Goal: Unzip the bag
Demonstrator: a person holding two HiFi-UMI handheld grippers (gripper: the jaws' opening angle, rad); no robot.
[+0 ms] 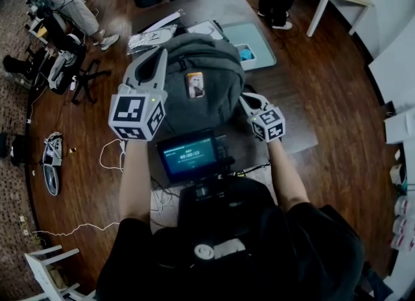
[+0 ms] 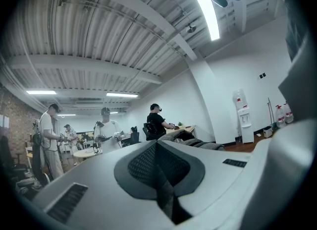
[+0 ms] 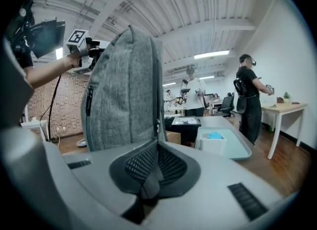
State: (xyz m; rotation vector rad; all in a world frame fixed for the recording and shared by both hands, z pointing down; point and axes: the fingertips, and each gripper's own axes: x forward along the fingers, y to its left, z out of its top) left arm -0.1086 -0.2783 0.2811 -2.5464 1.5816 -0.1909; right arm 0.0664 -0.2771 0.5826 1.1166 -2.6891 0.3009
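Soft grey fabric backpack [image 3: 124,90] will sag; pinch its small zipper pull [image 3: 157,124] just beyond the right gripper [image 3: 157,144], fingers shut and empty, like the left gripper [image 2: 157,144].

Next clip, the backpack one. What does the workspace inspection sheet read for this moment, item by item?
Surface: dark table.
Job's things: grey backpack standing upright on it.
Clutter: teal tray holding a white box behind the backpack; papers at the far left.
Grippers: left gripper shut, by the backpack's top; right gripper shut, tips at the side zip, pull pinched or not unclear.
Cables: white cable on the floor.
Surroundings: people at other tables; shoes on the floor.
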